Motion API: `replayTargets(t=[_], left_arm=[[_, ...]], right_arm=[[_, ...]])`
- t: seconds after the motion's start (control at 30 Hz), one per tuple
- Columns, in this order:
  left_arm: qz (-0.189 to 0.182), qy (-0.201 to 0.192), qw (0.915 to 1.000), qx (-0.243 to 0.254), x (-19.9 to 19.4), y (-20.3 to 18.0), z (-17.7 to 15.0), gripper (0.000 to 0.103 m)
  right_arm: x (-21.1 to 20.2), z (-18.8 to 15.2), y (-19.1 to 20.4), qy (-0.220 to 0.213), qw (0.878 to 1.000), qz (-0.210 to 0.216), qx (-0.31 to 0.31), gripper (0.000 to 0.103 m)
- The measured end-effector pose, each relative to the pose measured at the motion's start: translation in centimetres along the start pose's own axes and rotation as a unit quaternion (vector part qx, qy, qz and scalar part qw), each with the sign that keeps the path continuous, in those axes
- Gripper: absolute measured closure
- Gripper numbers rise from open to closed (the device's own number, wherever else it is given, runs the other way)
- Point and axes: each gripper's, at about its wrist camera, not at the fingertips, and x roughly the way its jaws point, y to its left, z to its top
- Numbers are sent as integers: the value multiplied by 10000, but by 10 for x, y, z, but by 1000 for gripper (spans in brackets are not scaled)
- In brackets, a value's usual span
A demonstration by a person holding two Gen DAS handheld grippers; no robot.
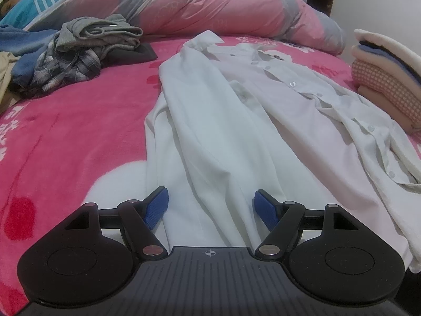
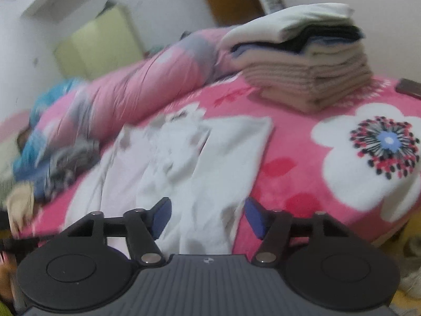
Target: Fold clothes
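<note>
While the white shirt [image 1: 236,121] lies spread on the pink bed [image 1: 79,131], the left claw [image 1: 210,208] and right claw [image 2: 208,216] both gape apart, gripping nothing.

smooth cloth shirt [image 1: 236,121], fleecy blanket [image 1: 79,131]

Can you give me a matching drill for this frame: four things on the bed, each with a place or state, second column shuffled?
Things:
1. white shirt
2. folded stack
3. unfolded pile
4. left gripper

Places or states:
A. heaped at the far left of the bed
B. open, low over the shirt's near end
C. spread flat mid-bed, buttons showing
D. neatly layered at the right edge of the bed

Pairs: 1-C, 2-D, 3-A, 4-B
</note>
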Motion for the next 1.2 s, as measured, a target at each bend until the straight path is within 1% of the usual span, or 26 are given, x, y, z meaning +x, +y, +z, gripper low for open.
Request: replayTargets(t=[0.13,0.17,0.2,0.23,0.3,0.33,0.4,0.47,0.6,0.67,0.7,0.77,0.8,0.83,0.87,0.9,0.93,0.97,1.03,1.13,1.2], left_arm=[[9,5,10000,3,0,0,0,30],[9,5,10000,3,0,0,0,30],[12,2,10000,2,0,0,0,30],[15,-1,10000,0,0,0,0,30],[23,-16,10000,1,0,0,-1,29],[27,-27,10000,2,0,-1,-1,29],[8,-36,10000,-10,0,0,-2,29],[-11,-46,10000,-23,-1,1,-2,29],[-50,-65,10000,-48,-1,3,-3,29],[-69,-75,9999,-61,-1,3,-3,29],[-78,-80,9999,-67,-1,4,-3,29],[-97,-89,9999,-79,-1,4,-3,29],[-107,-94,9999,-86,-1,5,-3,29],[-116,-99,9998,-92,-1,5,-3,29],[-126,-104,9998,-98,-1,6,-4,29],[-135,-109,9998,-104,-1,6,-4,29],[-145,-114,9998,-109,-2,6,-4,29],[-160,-120,9998,-87,-2,7,-4,29],[-202,-119,9997,-80,-3,8,-4,29],[-289,-134,9994,-169,-5,13,-4,29],[-373,-161,9988,-289,-8,18,-4,28]], right_arm=[[15,-18,18,396,9961,-229,-757,36],[17,-19,16,460,9960,-258,-728,39],[19,-20,13,519,9960,-283,-669,56],[21,-22,10,578,9960,-309,-611,78],[20,-18,-4,574,9980,-190,-175,96],[17,-15,-10,475,9987,-154,-44,98],[9,-3,-16,150,9998,-86,124,99],[5,16,-22,-152,9997,-70,194,99],[1,72,-25,-932,9950,-344,-38,99],[-3,109,-26,-1499,9867,-608,-149,99],[-6,124,-29,-1768,9815,-734,-100,99],[-5,153,-41,-2186,9686,-1180,127,98],[2,159,-46,-2207,9630,-1538,158,96],[9,165,-52,-2199,9565,-1912,175,88],[17,159,-60,-2007,9554,-2145,313,79],[26,152,-69,-1788,9541,-2356,468,54],[34,144,-77,-1566,9518,-2564,623,47],[43,137,-86,-1343,9483,-2769,777,48],[44,110,-100,-1048,9504,-2685,1173,48],[28,74,-105,-964,9487,-2538,1619,47],[13,60,-93,-1007,9541,-2278,1662,47]])
